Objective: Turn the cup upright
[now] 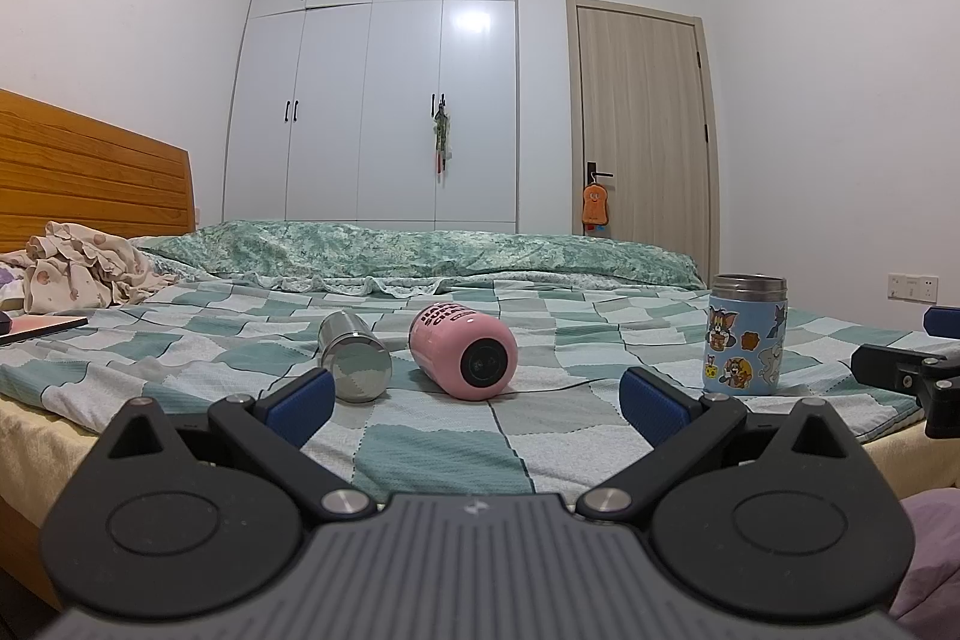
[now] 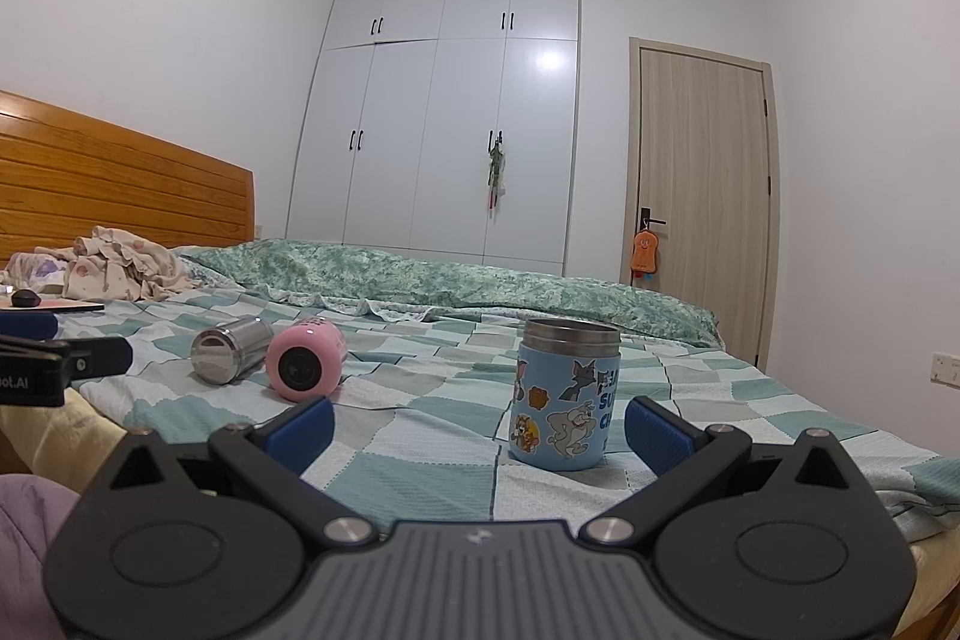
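Note:
A pink cup (image 1: 463, 351) lies on its side on the checked bed sheet (image 1: 420, 448), its base toward me. A steel cup (image 1: 354, 357) lies on its side just left of it. A blue cartoon cup (image 1: 747, 334) stands upright at the right. My left gripper (image 1: 477, 409) is open and empty, just short of the pink cup. My right gripper (image 2: 480, 427) is open and empty, with the blue cup (image 2: 564, 394) standing just ahead between its fingers. The right wrist view also shows the pink cup (image 2: 303, 364) and the steel cup (image 2: 231, 349) at the left.
A rolled green quilt (image 1: 420, 250) lies across the far side of the bed. Crumpled clothes (image 1: 84, 268) and a flat pink book (image 1: 36, 328) sit at the left by the wooden headboard (image 1: 90, 184). A wardrobe (image 1: 384, 88) and a door (image 1: 645, 124) stand behind.

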